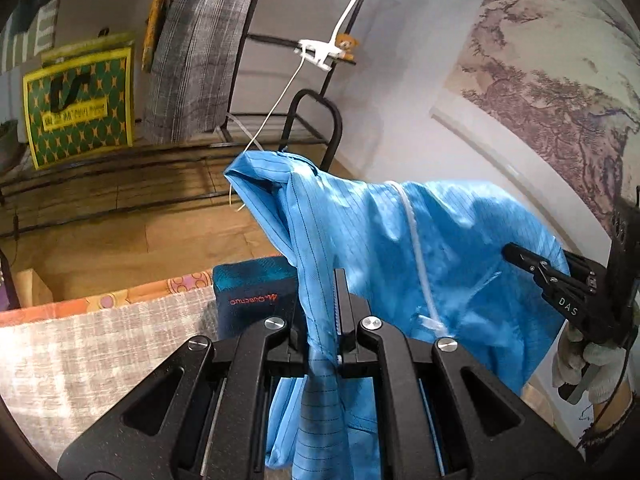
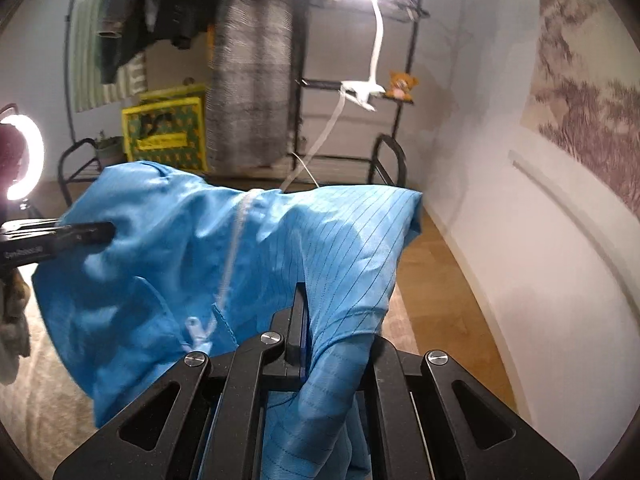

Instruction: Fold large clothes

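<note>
The blue garment (image 1: 400, 240) is held in the air between the 2 sets of tongs, clear of the patterned surface (image 1: 100, 344) below it. It hangs as a slack span, with the white zipper (image 1: 418, 256) running down its middle.

**State of the tongs**
- Left tongs (image 1: 335, 316): pressed together on a gathered fold of the garment, which passes between the fingers and drops below them.
- Right tongs (image 2: 301, 320): pinching a bunched edge of the same garment; the cloth wraps over the right-hand finger and hides it.

**Handling properties (judged)**
- Light and thin: the cloth drapes and creases freely under its own weight.
- Soft, with no stiffness: it holds no shape unless kept taut between the 2 grips.
- Smooth, slightly glossy weave with fine dark stripes: probably slippery, so a shallow pinch may creep out.
- The zipper is the only firm line and may serve as a fold axis.

**Where to take hold**
- Grip at seams, hems or shoulder points, where the layers are thicker.
- Keep the 2 grips level and well apart so that the panel hangs flat.
- Avoid pinching the zipper pull (image 2: 195, 326).
</note>
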The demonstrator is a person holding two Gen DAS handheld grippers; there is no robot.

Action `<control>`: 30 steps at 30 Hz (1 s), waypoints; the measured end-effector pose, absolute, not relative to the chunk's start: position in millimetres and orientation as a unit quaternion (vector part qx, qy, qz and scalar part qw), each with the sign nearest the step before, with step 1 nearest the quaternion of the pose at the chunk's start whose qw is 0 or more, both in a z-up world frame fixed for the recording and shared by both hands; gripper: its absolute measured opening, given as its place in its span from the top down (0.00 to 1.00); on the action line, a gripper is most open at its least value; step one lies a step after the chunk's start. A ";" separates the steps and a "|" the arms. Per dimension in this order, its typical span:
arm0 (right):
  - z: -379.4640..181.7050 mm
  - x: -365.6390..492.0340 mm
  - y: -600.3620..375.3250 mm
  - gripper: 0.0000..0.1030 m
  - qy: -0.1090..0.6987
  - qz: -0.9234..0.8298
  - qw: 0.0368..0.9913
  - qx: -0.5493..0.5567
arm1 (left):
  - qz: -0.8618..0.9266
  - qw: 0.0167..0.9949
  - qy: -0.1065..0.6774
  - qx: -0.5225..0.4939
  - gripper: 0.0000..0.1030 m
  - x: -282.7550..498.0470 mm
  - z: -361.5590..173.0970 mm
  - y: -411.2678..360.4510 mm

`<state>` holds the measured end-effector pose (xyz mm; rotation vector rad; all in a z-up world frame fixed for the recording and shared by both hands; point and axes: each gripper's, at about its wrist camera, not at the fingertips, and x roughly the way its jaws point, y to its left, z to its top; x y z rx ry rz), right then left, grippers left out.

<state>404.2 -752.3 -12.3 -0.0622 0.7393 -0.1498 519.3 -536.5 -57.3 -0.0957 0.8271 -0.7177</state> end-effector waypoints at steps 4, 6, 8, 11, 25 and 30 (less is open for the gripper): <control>-40.8 418.1 -775.0 0.95 0.382 -0.083 0.920 -0.013 | -0.325 0.853 0.407 -0.040 0.94 530.6 -85.3 -541.1; -54.6 425.6 -779.3 0.95 0.393 -0.087 0.915 -0.018 | -0.314 0.852 0.417 -0.044 0.94 539.7 -100.2 -539.7; -69.7 431.8 -784.0 0.92 0.405 -0.091 0.910 -0.020 | -0.306 0.852 0.423 -0.040 0.89 545.2 -112.2 -540.0; -86.6 434.6 -792.5 0.86 0.419 -0.099 0.902 -0.011 | -0.291 0.861 0.418 -0.005 0.84 543.7 -126.7 -546.7; -86.1 415.1 -804.8 0.74 0.438 -0.152 0.886 0.014 | -0.265 0.875 0.404 0.013 0.74 506.9 -88.9 -527.0; -42.4 383.0 -801.4 0.74 0.410 -0.155 0.898 0.031 | -0.266 0.887 0.377 0.028 0.74 467.3 -43.4 -510.9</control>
